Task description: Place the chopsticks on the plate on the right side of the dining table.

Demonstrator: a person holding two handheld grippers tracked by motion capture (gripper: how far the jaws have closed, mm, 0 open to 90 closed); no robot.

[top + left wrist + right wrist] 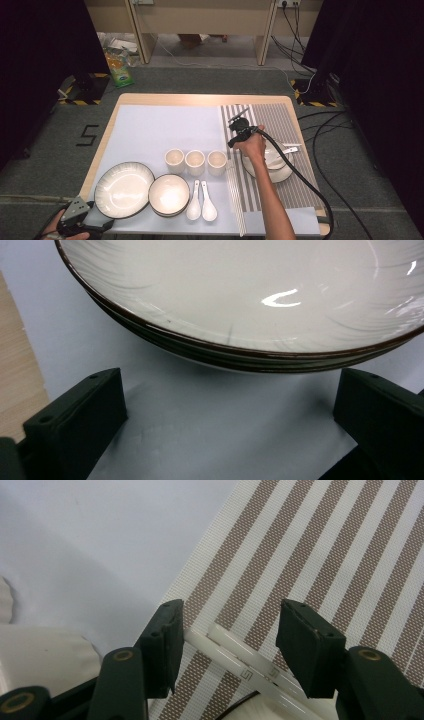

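Note:
My right gripper (235, 141) (231, 612) hangs over the left edge of the striped placemat (277, 120) (330, 540). It is open, and its jaws straddle the far ends of a pair of white chopsticks (235, 200) (235, 655) lying on the mat, without pressing them. My left gripper (97, 221) (230, 390) rests at the table's near left corner, open and holding nothing. Just ahead of it is the dark rim of the large white plate (124, 189) (240, 300).
A bowl (169, 194) sits to the right of the plate, with two white spoons (201, 202) beside it. Three cups (195, 162) stand in a row behind them. Another bowl (274, 167) holding a spoon (286, 150) sits on the striped mat by the right hand.

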